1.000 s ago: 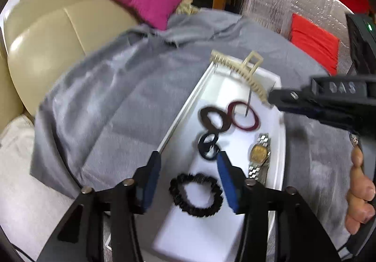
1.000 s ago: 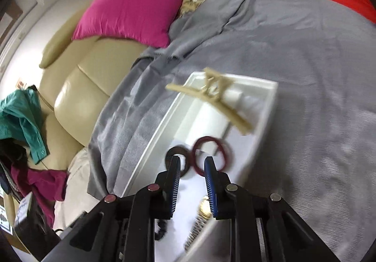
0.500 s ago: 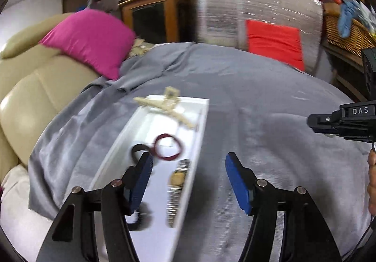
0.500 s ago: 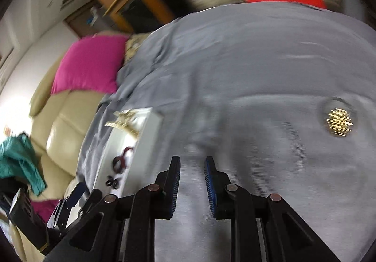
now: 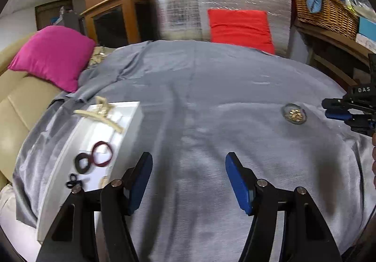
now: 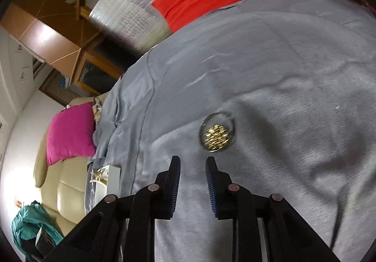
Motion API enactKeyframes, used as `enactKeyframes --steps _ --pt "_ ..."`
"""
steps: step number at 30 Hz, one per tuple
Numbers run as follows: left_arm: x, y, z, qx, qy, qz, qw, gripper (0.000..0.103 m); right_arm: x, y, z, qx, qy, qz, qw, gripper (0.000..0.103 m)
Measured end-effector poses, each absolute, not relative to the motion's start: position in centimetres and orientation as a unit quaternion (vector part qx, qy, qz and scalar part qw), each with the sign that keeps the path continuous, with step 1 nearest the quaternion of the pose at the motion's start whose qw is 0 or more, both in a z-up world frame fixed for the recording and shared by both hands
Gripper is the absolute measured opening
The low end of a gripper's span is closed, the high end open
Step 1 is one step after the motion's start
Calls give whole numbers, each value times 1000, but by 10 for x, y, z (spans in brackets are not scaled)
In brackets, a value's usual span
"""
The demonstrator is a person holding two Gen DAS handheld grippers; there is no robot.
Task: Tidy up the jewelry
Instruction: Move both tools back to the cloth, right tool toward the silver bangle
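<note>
Brooch (image 6: 216, 135) — just beyond right hand-held gripper (image 6: 192, 176).

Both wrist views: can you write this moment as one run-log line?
left gripper: open, empty | right gripper: narrowly open, empty, near small round clear case of gold pieces | white tray: holds hair ties, beige claw clip

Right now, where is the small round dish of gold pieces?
The dish lies alone on the grey cloth, just ahead of the right gripper; in the left view it sits far right, away from the white tray.
</note>
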State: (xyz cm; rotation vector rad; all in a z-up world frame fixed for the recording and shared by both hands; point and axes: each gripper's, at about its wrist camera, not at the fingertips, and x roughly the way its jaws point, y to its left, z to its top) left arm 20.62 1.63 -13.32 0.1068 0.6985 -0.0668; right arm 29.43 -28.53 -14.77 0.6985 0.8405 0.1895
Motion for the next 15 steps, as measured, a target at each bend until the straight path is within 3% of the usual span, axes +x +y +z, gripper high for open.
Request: enactKeyframes --steps 15 --pt "252 -28 -145 68 368 -40 926 65 355 -311 -187 355 436 41 826 26"
